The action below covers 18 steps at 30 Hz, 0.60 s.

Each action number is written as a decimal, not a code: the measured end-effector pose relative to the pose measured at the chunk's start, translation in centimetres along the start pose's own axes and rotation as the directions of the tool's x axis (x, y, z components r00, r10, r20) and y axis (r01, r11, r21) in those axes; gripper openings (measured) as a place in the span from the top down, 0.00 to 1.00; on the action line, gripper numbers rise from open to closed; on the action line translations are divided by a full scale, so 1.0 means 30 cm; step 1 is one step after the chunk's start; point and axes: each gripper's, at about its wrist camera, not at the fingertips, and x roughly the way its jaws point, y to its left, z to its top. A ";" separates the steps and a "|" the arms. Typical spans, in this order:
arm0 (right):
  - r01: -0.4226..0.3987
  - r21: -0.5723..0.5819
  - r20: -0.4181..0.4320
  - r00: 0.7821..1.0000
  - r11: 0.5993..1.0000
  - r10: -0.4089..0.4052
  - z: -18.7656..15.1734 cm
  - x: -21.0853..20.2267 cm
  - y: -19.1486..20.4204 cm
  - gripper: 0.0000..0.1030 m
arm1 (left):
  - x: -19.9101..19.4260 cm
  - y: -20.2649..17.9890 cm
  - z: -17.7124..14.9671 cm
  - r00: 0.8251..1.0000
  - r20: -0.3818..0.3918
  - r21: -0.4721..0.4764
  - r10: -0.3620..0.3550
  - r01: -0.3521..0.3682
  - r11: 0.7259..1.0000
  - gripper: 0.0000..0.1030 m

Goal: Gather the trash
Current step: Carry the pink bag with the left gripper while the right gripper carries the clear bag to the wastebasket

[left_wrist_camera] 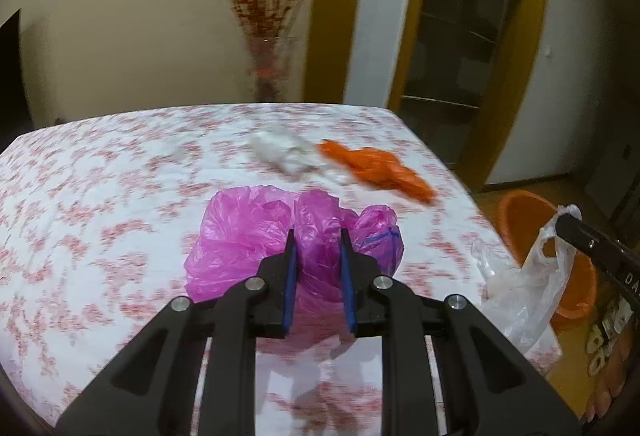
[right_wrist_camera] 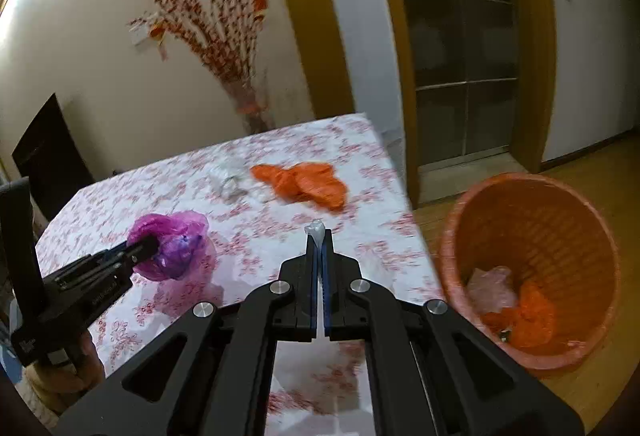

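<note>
Floral-clothed counter is carrying loose plastic litter. Left gripper is pinching a crumpled magenta bag between narrowly parted fingers at counter centre. White scraps and an orange bag are lying at 12 to 1 o'clock. Right gripper is clamping a clear bag's handle, fingers fully closed. Orange basket is waiting at 3 o'clock. Film: light, limp, slippery; likely best gripped at bunched folds.
</note>
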 end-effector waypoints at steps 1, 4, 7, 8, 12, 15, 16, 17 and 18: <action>0.011 0.007 0.009 1.000 1.000 -0.011 0.002 -0.014 -0.015 0.98 | -0.003 -0.020 0.001 1.000 0.001 0.007 -0.011 0.011 1.000 0.81; 0.046 0.021 0.038 0.998 0.999 -0.047 0.006 -0.048 -0.048 0.98 | -0.007 -0.089 0.004 0.999 0.005 0.029 -0.048 0.048 0.998 0.81; 0.087 0.031 0.074 0.993 0.996 -0.089 0.016 -0.089 -0.089 0.98 | -0.012 -0.157 0.008 0.996 0.005 0.051 -0.084 0.084 0.995 0.81; 0.100 0.034 0.085 0.991 0.994 -0.102 0.020 -0.100 -0.102 0.98 | -0.013 -0.183 0.011 0.995 0.005 0.058 -0.098 0.098 0.994 0.81; 0.144 0.063 0.117 0.982 0.988 -0.151 0.042 -0.139 -0.166 0.98 | -0.016 -0.274 0.022 0.989 0.002 0.085 -0.150 0.150 0.985 0.81; 0.173 0.094 0.130 0.974 0.980 -0.185 0.048 -0.161 -0.221 0.98 | -0.008 -0.334 0.023 0.983 -0.006 0.103 -0.185 0.185 0.977 0.81; 0.184 0.105 0.133 0.971 0.977 -0.197 0.049 -0.166 -0.240 0.98 | -0.005 -0.352 0.023 0.981 -0.010 0.109 -0.194 0.194 0.975 0.81; 0.192 0.112 0.134 0.969 0.975 -0.206 0.050 -0.169 -0.251 0.98 | -0.001 -0.374 0.021 0.979 -0.014 0.116 -0.204 0.204 0.972 0.81; 0.205 0.125 0.136 0.966 0.971 -0.222 0.051 -0.173 -0.274 0.98 | 0.003 -0.390 0.019 0.978 -0.018 0.121 -0.210 0.210 0.970 0.81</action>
